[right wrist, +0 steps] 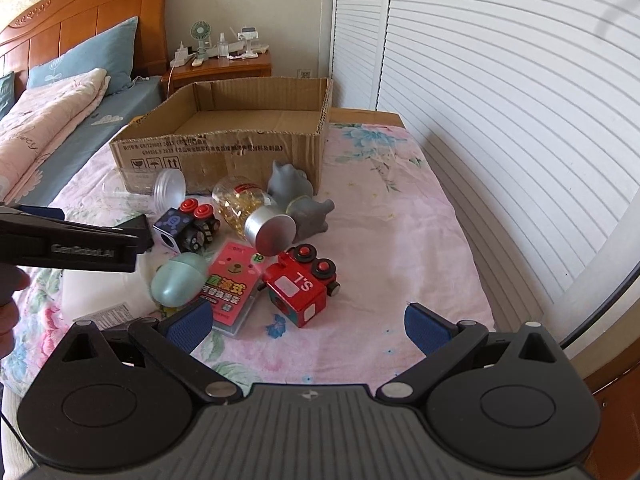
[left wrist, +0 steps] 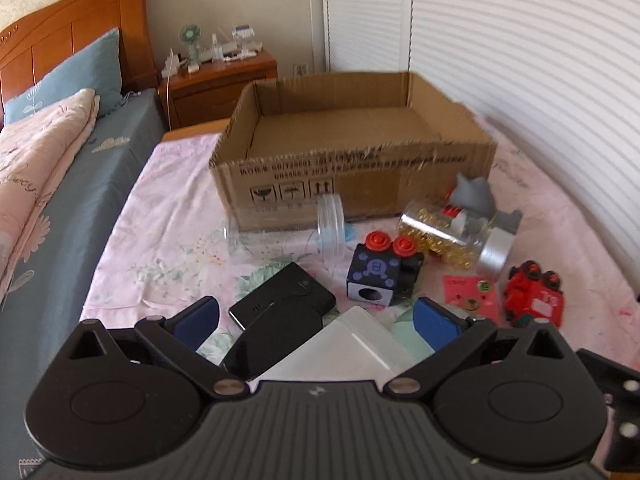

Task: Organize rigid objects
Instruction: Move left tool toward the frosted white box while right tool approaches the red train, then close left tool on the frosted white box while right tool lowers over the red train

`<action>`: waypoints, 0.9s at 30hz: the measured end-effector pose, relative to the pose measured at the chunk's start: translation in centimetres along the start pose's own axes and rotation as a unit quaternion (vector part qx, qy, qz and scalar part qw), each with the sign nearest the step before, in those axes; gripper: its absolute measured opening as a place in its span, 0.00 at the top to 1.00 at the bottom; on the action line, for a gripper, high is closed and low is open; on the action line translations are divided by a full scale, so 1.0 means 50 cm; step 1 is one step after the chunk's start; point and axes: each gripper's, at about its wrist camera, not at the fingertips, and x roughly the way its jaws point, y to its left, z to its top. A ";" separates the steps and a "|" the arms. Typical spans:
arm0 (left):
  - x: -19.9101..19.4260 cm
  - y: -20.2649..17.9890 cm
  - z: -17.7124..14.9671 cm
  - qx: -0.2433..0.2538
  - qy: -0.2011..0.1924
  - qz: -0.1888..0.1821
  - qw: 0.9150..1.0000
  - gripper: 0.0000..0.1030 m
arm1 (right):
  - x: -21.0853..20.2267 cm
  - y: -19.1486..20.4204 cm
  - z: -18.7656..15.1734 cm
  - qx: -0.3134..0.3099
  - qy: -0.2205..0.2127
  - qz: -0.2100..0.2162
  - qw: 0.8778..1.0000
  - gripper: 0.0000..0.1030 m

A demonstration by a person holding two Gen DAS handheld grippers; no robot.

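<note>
both grippers, left (left wrist: pixel 316 320) and right (right wrist: pixel 308 326), gape wide, empty, near the red block-shaped toy train (right wrist: pixel 302 286).

Daylight, bright and even, in both views. Louvred doors (right wrist: pixel 500 128) at right are near overexposed. Shadows on the bedspread (right wrist: pixel 400 216) are soft and short. Left wrist view shows motion blur, strongest at the cardboard box (left wrist: pixel 352 168) right corner and the grey figure (left wrist: pixel 472 196). Right wrist view is sharp. Fisheye bending curves door slats; dark vignette sits in the upper corners.
</note>
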 end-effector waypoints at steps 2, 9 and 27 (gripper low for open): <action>0.010 0.001 -0.005 0.001 0.007 0.000 1.000 0.01 | 0.009 -0.003 -0.001 -0.002 0.003 0.005 1.000 0.00; 0.003 0.009 -0.023 0.018 0.018 -0.004 1.000 0.01 | 0.045 -0.006 -0.012 -0.038 0.009 0.030 0.999 0.00; -0.070 0.068 -0.110 0.026 0.021 -0.044 0.998 0.01 | 0.134 -0.044 -0.043 -0.114 0.029 0.107 0.987 0.00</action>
